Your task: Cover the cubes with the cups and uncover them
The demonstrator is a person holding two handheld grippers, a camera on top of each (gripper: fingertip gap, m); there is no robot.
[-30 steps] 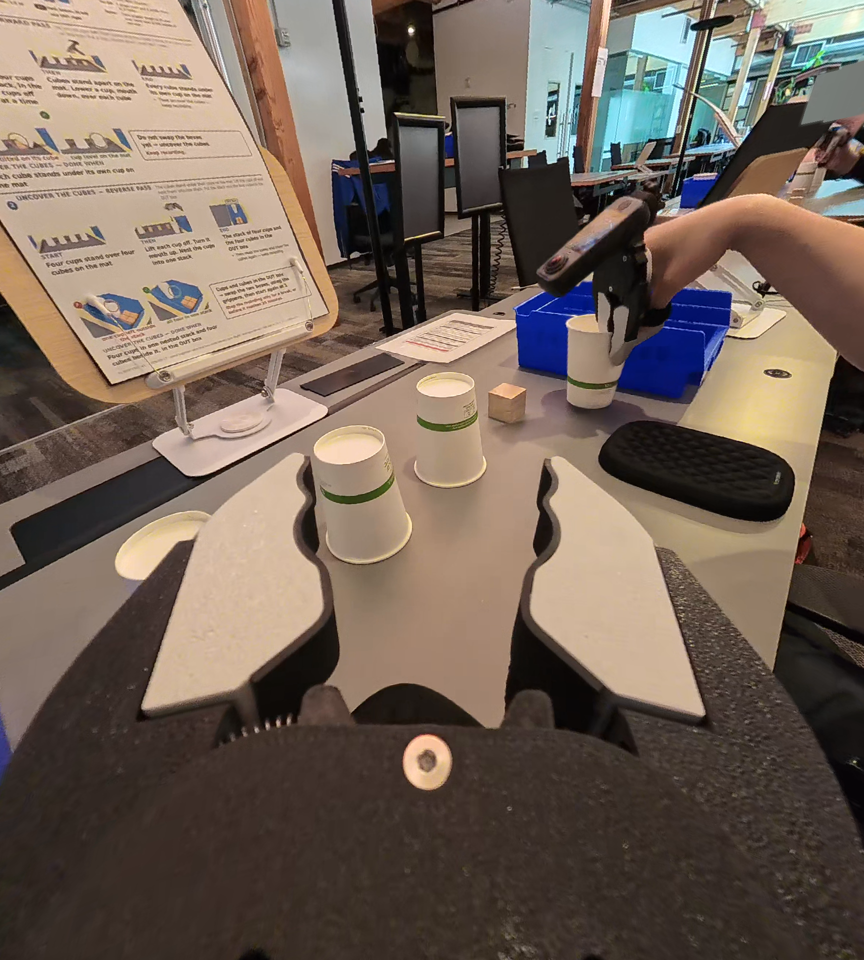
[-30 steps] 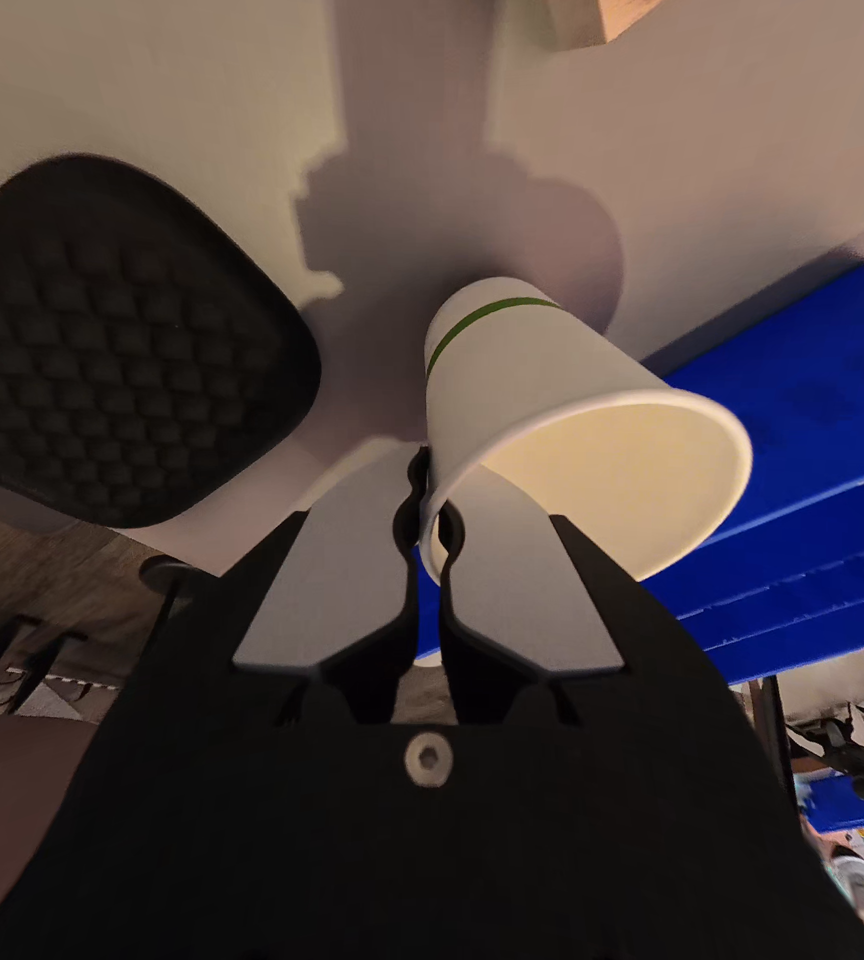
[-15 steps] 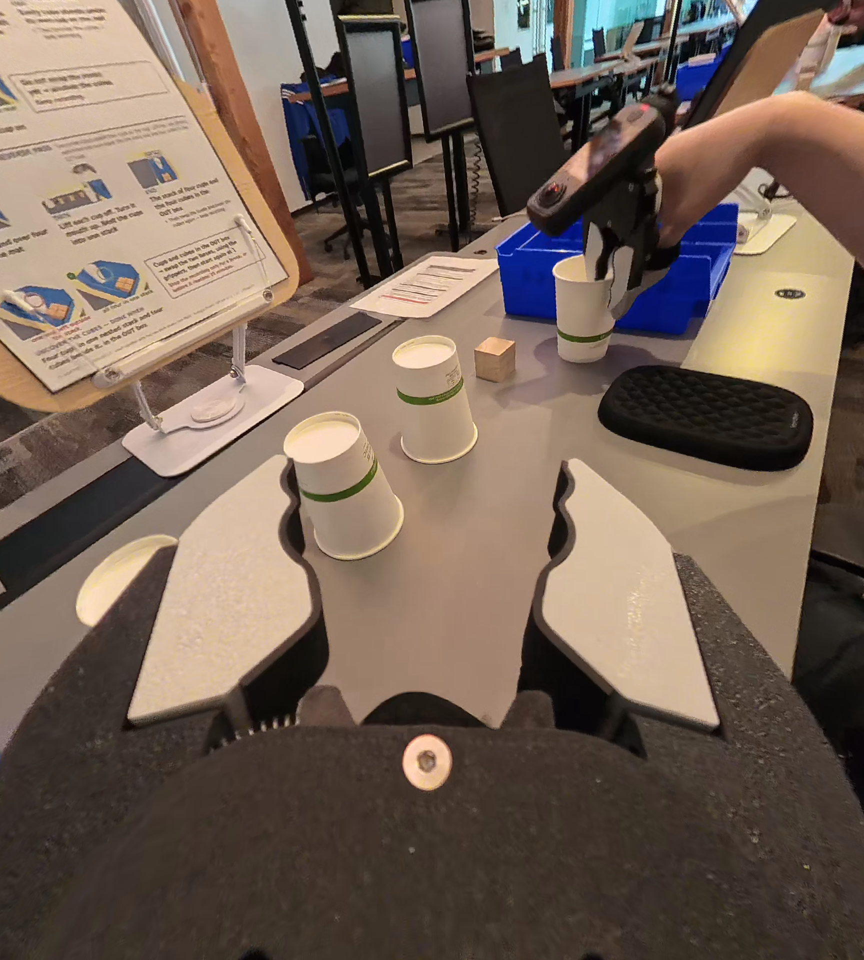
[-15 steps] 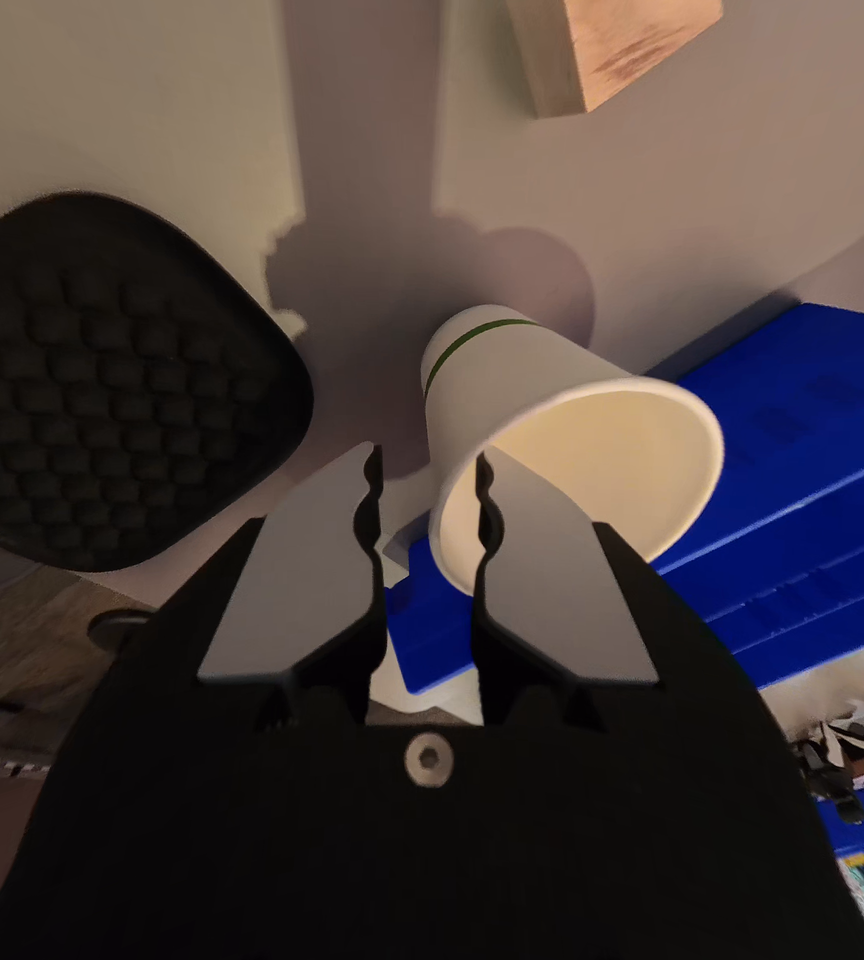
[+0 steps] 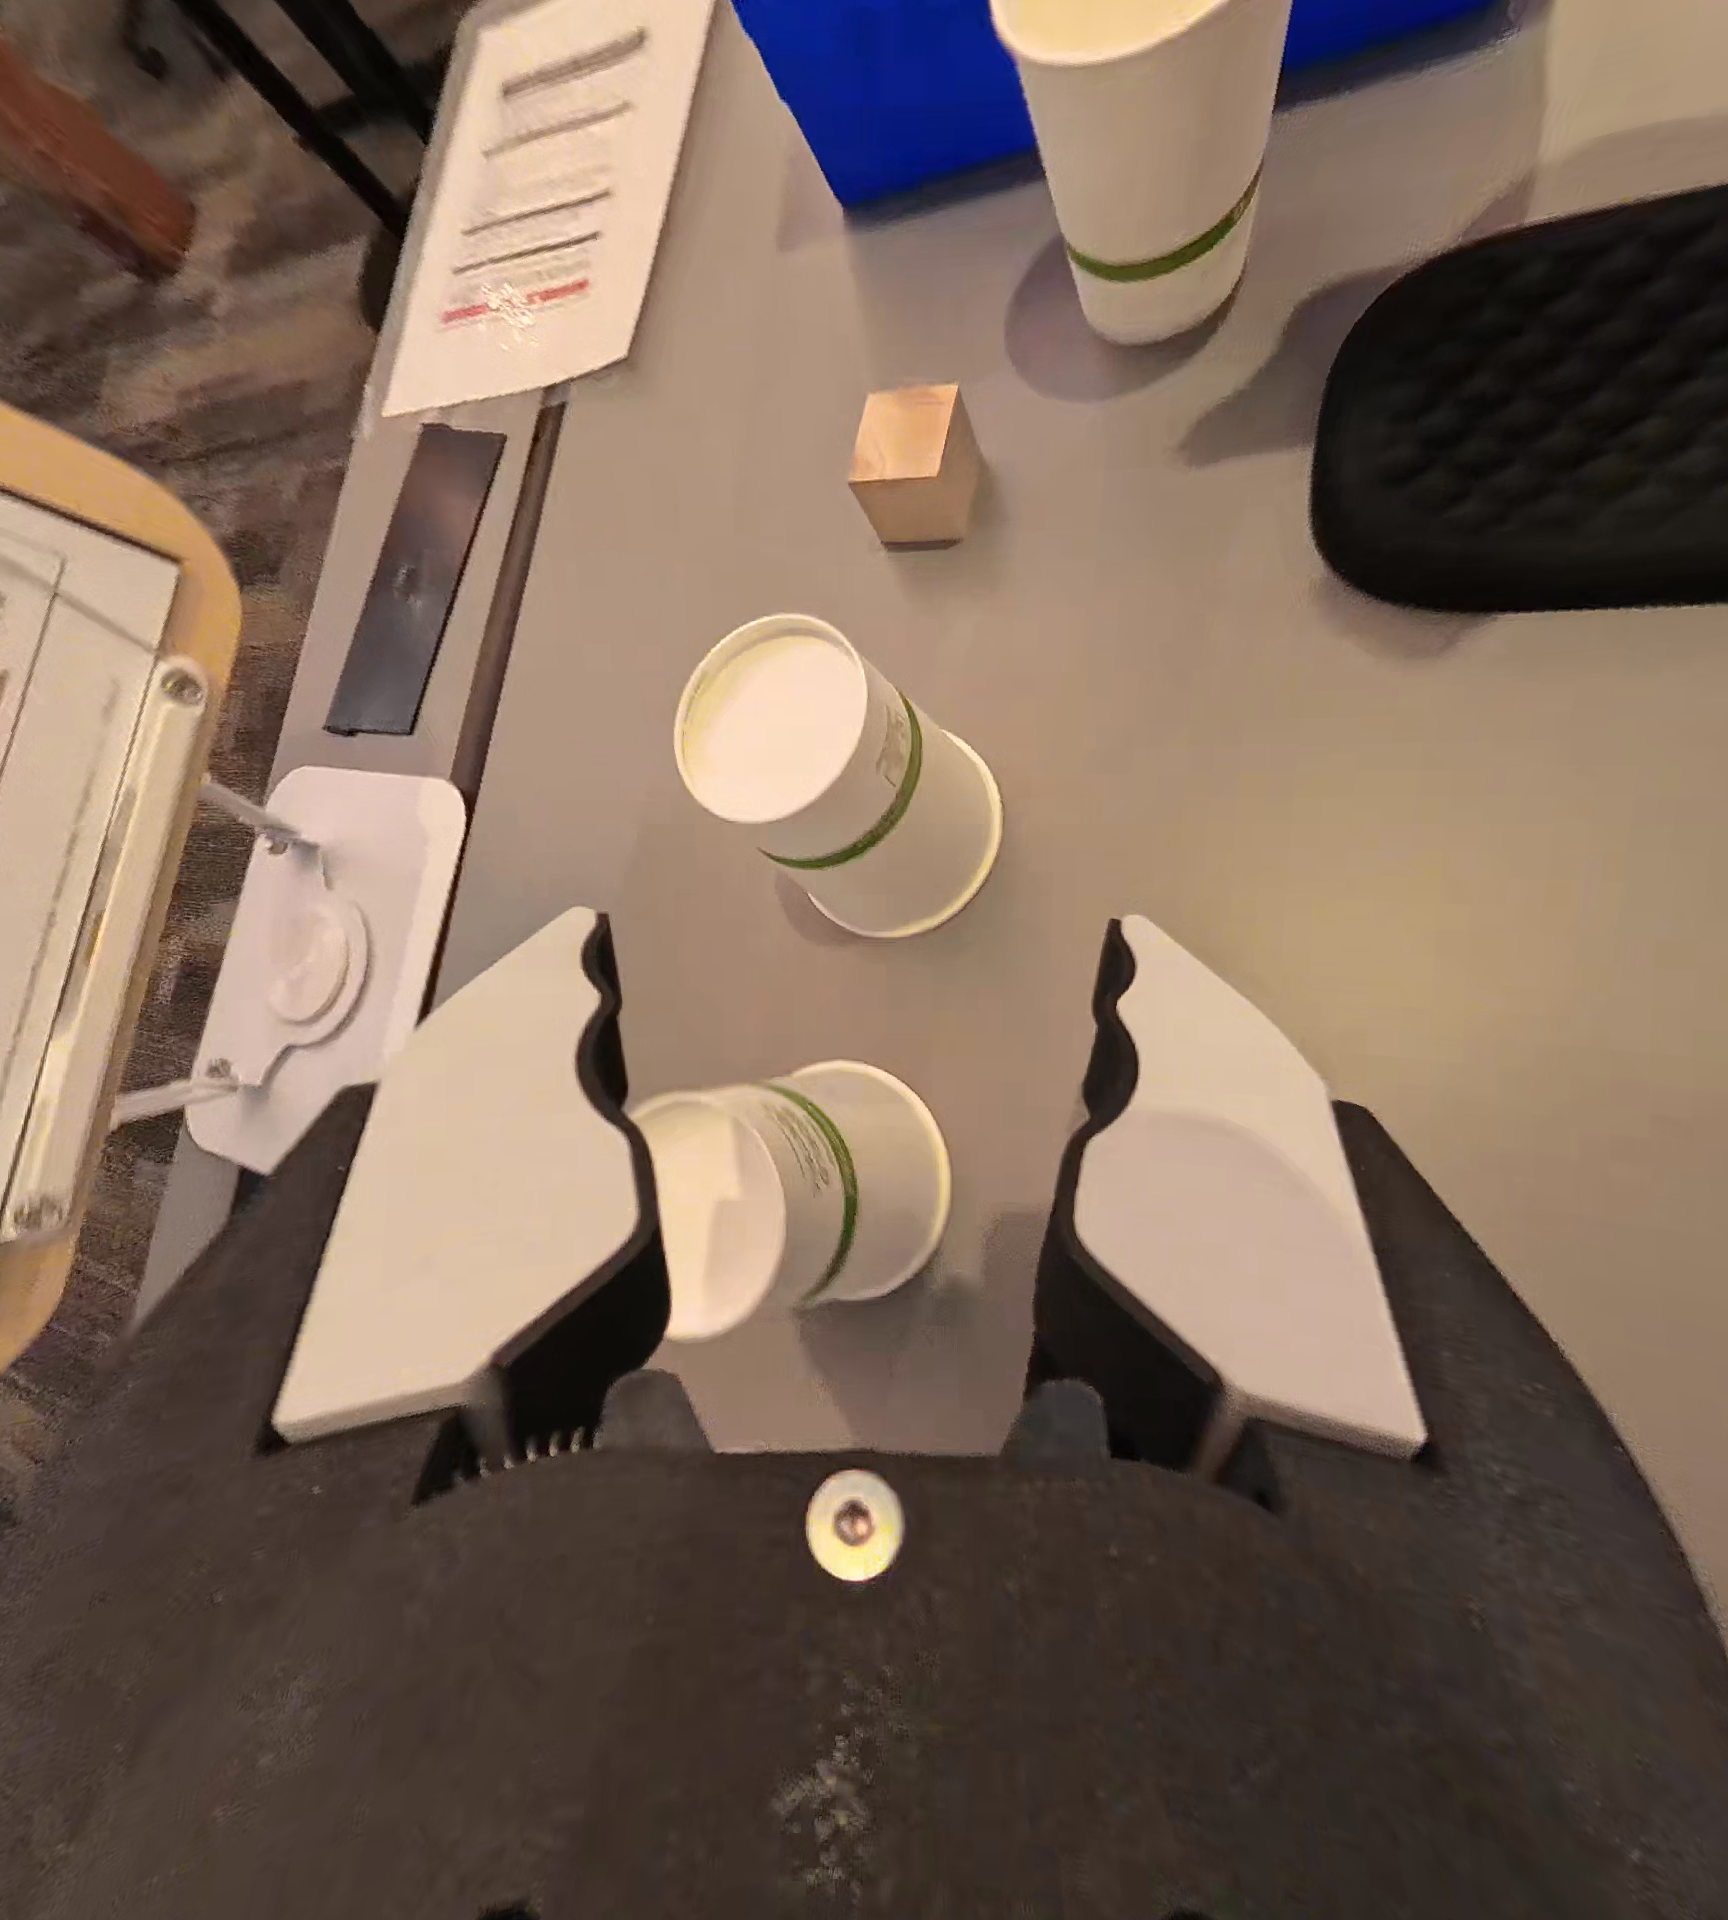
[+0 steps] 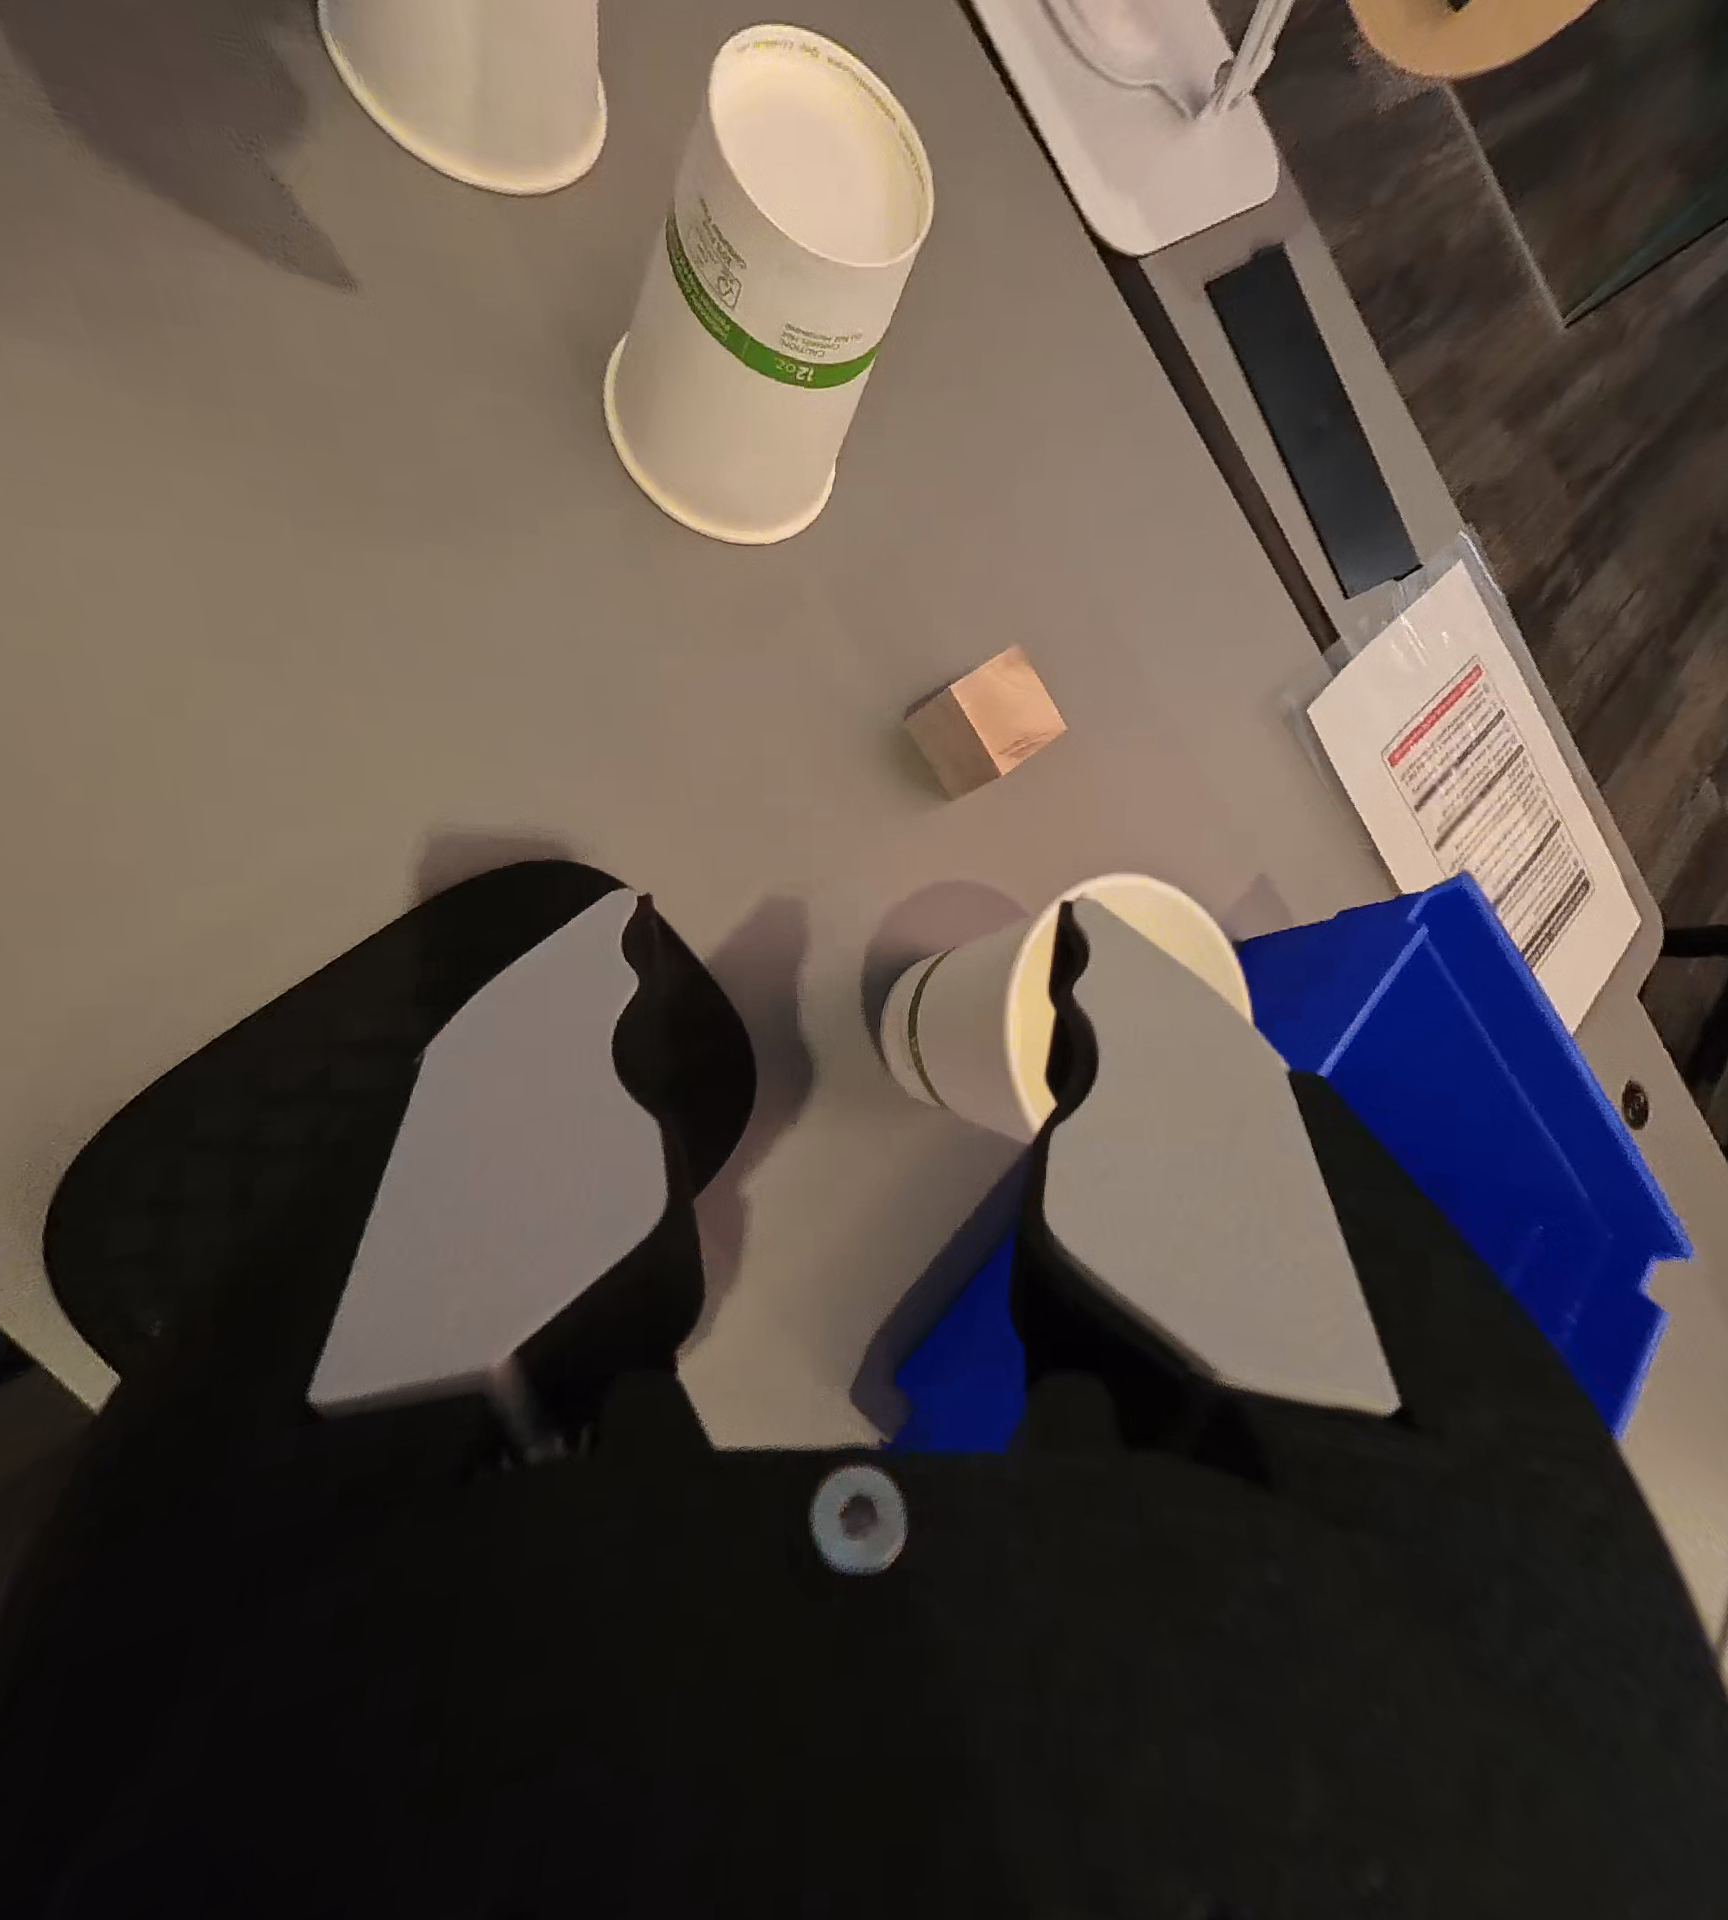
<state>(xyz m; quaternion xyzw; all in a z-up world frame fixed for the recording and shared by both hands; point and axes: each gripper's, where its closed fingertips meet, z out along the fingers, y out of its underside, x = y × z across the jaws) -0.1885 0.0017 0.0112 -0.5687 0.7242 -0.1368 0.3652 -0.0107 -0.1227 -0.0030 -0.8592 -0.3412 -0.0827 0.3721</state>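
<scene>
- Grey desk; blue bin beside right gripper.
- Left gripper: jaws wide, empty, above near inverted cup; second cup ahead.
- Right gripper: wide, empty; upright cup at its right finger.
- Cube bare, ahead.
- Suggest: centre, descend straight, close gently.

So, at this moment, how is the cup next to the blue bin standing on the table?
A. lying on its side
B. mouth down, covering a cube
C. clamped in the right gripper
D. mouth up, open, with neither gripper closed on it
D: the cup stands with its open mouth up beside the blue bin, and the right gripper is open, with one finger in front of the rim rather than clamped on it.
</scene>
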